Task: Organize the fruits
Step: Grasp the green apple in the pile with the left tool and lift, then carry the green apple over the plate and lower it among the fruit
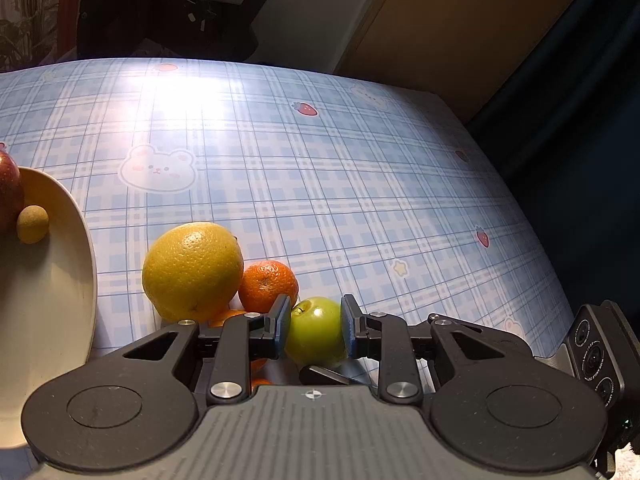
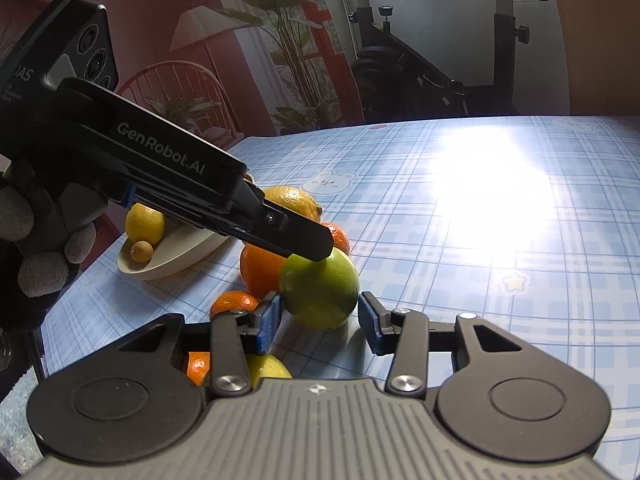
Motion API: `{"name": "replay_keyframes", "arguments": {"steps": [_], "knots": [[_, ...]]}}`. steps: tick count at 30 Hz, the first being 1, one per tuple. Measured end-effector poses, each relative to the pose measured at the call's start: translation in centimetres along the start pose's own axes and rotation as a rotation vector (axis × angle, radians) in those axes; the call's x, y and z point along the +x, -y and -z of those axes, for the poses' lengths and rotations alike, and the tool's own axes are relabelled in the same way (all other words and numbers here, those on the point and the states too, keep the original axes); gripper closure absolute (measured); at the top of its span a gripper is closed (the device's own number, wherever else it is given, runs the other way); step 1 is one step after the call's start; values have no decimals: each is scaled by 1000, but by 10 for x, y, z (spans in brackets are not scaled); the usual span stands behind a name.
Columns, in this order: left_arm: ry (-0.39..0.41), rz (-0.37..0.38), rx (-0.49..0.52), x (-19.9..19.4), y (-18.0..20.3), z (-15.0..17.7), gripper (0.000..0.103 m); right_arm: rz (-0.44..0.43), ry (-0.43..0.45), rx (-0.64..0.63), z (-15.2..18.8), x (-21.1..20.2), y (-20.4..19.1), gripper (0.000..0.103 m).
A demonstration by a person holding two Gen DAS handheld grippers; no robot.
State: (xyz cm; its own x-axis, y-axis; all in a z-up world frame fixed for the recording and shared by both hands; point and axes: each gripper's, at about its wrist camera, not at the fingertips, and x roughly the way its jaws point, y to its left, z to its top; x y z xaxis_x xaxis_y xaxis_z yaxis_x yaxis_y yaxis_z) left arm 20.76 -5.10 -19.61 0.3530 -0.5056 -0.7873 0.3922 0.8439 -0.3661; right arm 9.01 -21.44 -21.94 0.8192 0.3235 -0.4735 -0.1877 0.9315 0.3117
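the left gripper [image 1: 316, 326] is clamped on a green apple [image 1: 316, 332], both blue pads pressed to its sides, on the blue plaid tablecloth [image 1: 340, 184] just beside a mandarin [image 1: 268, 284] and a large yellow citrus [image 1: 192, 270] (a cream bowl [image 1: 52, 280] sits further left, holding a red apple [image 1: 8, 188]); the right gripper [image 2: 320, 322] hangs partly open and empty, its pads either side of that apple without gripping it

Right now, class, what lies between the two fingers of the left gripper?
The green apple sits between the left gripper's fingers, both pads pressed against its sides. The left wrist view shows this best.
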Motion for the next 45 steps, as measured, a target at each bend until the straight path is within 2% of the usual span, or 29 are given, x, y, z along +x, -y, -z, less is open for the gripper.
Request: {"name": "replay_keyframes", "arguments": {"steps": [36,41,45], "knots": [[29,12,26,-1,-1,5,73,-33,12,41,2,-3,7,58],[46,45,18,-9,-1,1,74,-5,31,3,-1,-12,1,58],[98,53,18,-27,-3,-6,74,9,24,-31,-22,-12,-12,58]]}}
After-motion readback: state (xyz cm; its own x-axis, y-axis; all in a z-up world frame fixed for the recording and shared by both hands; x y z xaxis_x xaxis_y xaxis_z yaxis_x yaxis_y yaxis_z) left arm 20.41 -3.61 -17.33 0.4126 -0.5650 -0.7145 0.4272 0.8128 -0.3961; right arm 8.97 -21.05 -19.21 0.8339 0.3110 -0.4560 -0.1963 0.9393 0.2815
